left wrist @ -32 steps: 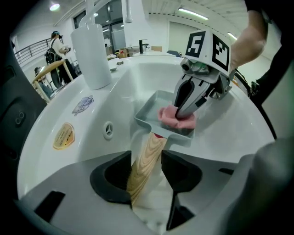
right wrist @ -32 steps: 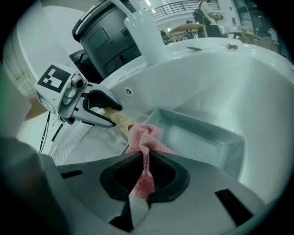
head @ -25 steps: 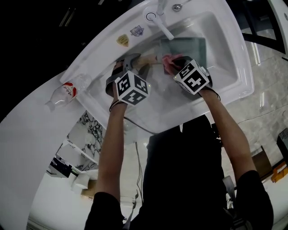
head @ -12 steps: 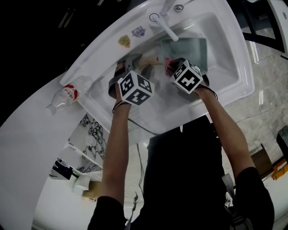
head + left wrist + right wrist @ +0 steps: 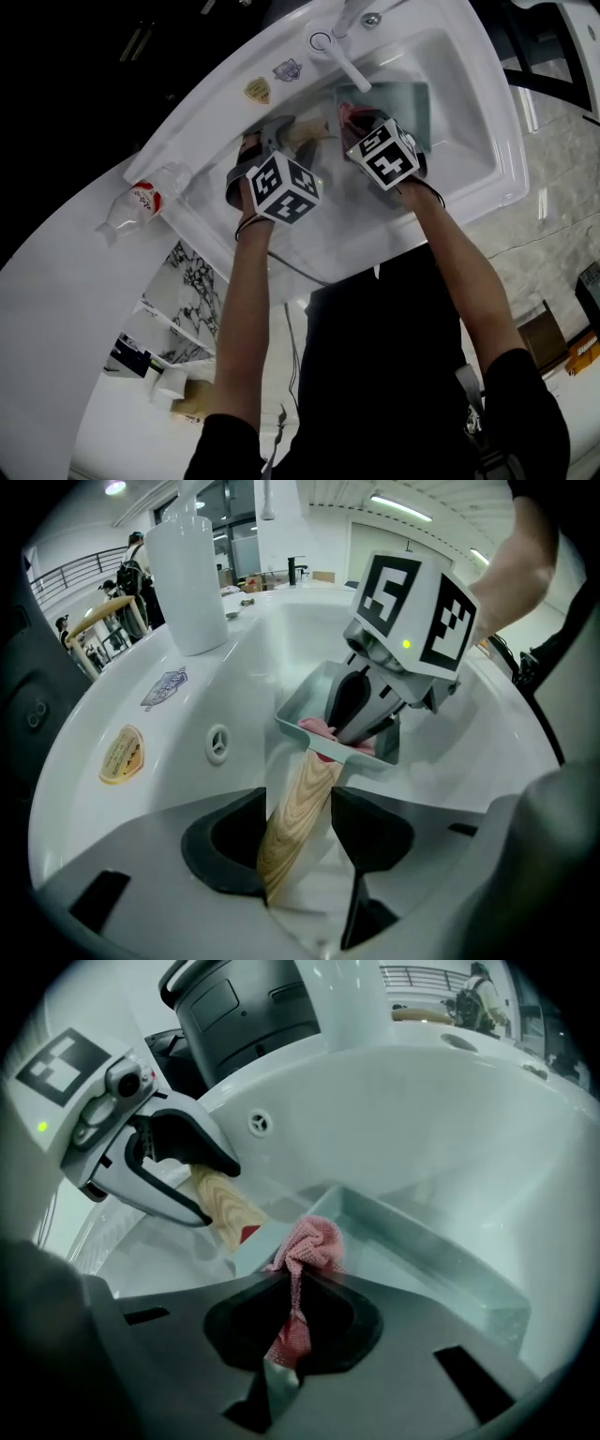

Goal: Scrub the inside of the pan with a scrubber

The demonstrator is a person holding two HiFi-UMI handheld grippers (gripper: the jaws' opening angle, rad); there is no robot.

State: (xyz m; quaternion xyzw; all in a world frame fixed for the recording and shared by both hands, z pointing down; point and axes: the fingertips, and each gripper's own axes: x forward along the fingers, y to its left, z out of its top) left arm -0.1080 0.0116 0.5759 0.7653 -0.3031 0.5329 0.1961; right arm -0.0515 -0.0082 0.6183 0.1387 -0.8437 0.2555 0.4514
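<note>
Honestly, the left gripper (image 5: 298,799) is clamping the wooden handle (image 5: 284,847) of the pan (image 5: 314,738), but its jaws have just been easing wider, so hard scrubbing is risking a twist. The right gripper (image 5: 292,1290) is pinching the pink scrubber (image 5: 311,1244) nearly shut, with the wad bunching just past its fingertips inside the pan. The head view isn't showing that.

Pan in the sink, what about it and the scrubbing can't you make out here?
Pan floor: in the head view the right gripper and its marker cube cover most of it; in the left gripper view that gripper blocks it.
Scrubber contact with the floor: right gripper view, the gripper's own jaws hide it.
Dirt or residue: too faint in every view.
</note>
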